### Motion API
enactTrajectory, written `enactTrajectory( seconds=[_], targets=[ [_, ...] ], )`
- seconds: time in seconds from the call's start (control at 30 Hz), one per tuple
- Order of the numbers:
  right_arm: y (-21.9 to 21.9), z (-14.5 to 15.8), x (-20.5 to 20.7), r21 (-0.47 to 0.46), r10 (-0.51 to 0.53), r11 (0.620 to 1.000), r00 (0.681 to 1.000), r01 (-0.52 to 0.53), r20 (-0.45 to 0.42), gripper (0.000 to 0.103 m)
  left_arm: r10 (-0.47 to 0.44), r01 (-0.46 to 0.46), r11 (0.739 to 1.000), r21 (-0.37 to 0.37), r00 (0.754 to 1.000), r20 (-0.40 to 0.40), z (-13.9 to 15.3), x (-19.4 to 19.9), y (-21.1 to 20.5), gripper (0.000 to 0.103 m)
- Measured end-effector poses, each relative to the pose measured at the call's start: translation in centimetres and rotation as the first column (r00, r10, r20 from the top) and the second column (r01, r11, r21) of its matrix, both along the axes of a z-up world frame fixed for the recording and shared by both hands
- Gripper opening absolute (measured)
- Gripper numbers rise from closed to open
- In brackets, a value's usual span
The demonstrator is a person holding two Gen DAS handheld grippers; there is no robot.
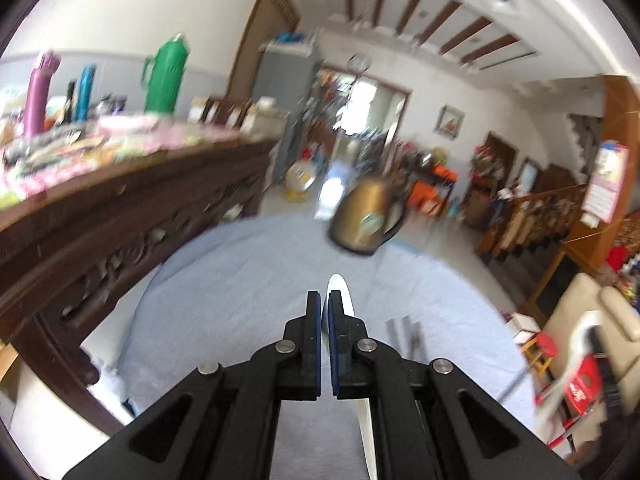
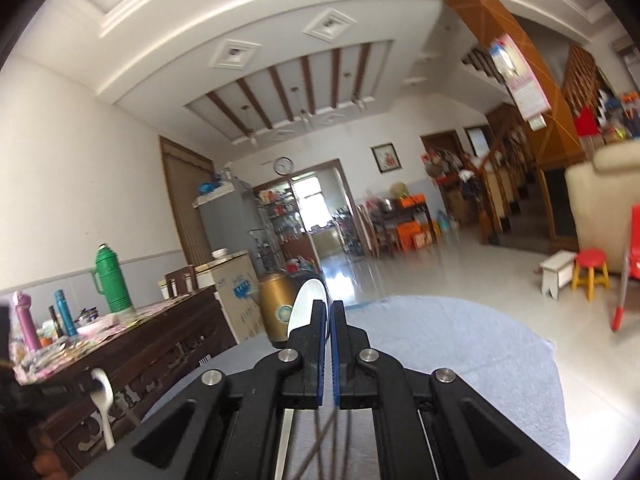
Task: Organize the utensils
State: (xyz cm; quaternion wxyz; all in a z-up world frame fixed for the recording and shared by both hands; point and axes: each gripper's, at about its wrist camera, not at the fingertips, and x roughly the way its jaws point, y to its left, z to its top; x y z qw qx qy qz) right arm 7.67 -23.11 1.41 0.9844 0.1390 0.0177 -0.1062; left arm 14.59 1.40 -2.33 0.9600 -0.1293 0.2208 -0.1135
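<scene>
Between my left gripper's (image 1: pixel 324 298) jaws sat a white spoon (image 1: pixel 340 292), pinched by its handle, its bowl poking out past the right fingertip above the blue-grey tablecloth (image 1: pixel 240 280). My right gripper (image 2: pixel 330 308) likewise had its jaws pressed nearly together on a second white spoon (image 2: pixel 306 304), whose bowl rose just left of the fingertips; whether the pads truly bit on it I could not tell for sure, though the handle ran down between them. A third white spoon (image 2: pixel 103 400) showed blurred at the lower left of the right wrist view, off the cloth's near-left edge.

Measured from the golden kettle (image 1: pixel 366 216), which stood at the cloth's far rim, the cloth lay bare on the near side and out to the left. A few dark, thin utensils (image 1: pixel 408 334) lay on the cloth nearer than the kettle and slightly to its right, close beside my left gripper. Left of the kettle the carved dark sideboard (image 1: pixel 120 216) pressed against the cloth's edge, crowded on top with a green thermos (image 1: pixel 164 76), a purple flask (image 1: pixel 38 92) and a blue one (image 1: pixel 86 92). Right of the kettle the cloth's edge dropped to open pale floor (image 2: pixel 460 264), with a red stool (image 2: pixel 590 270) and a small white stool (image 2: pixel 558 274) well apart.
</scene>
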Motion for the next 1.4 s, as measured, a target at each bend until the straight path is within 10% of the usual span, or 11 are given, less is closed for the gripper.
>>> enactTrajectory(
  seconds=[0.47, 1.4],
  targets=[
    [5.5, -4.3, 1.9, -0.18, -0.001, 0.984, 1.0, -0.002, -0.014, 0.003, -0.199, 0.174, 0.978, 0.117, 0.943, 0.267, 1.2, -3.3, -6.8, 0.003],
    [3.8, -7.9, 0.1, -0.131, 0.05, 0.989, 0.994, -0.062, -0.094, 0.003, -0.281, 0.247, 0.946, 0.211, 0.948, 0.152, -4.8, -1.1, -10.7, 0.003]
  ],
)
